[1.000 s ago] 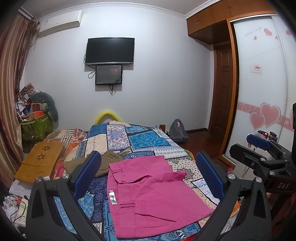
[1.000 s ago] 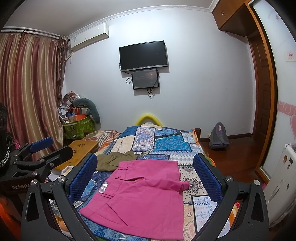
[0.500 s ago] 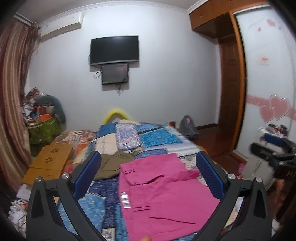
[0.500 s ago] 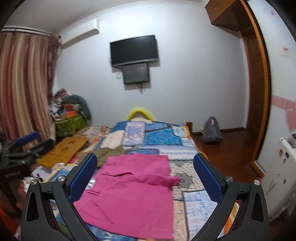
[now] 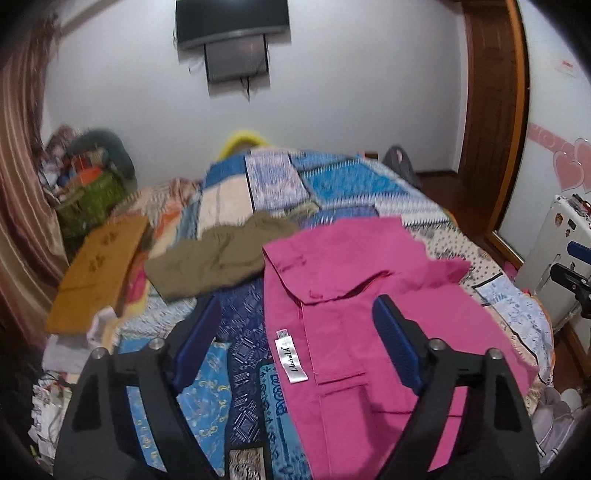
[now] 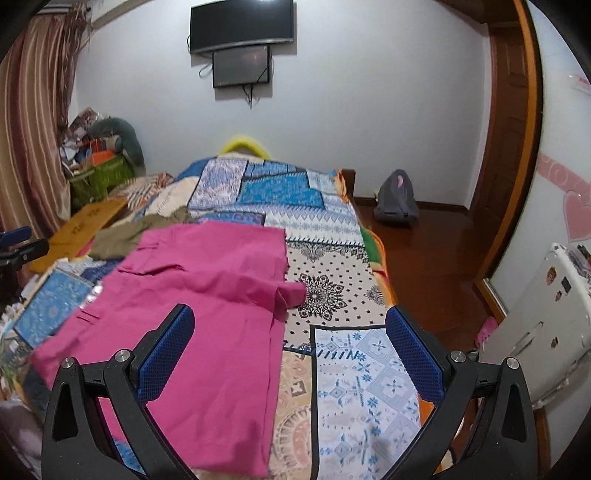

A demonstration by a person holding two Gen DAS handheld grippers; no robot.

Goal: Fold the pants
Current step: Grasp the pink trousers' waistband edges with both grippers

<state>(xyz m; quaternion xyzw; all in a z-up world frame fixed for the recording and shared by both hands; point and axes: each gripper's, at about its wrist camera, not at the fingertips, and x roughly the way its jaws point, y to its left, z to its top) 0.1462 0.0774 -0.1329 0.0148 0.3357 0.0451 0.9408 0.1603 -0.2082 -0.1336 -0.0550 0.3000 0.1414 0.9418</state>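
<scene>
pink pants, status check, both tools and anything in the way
Left tool open, right tool open, both empty. Pink pants flat on bed, not gripped. Olive garment beside them at far left corner.

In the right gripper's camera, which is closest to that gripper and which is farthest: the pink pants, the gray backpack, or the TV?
1. Pink pants: on the bed, just ahead of the right gripper, to its left.
2. Gray backpack: on the floor, far right.
3. TV: high on the back wall.
</scene>
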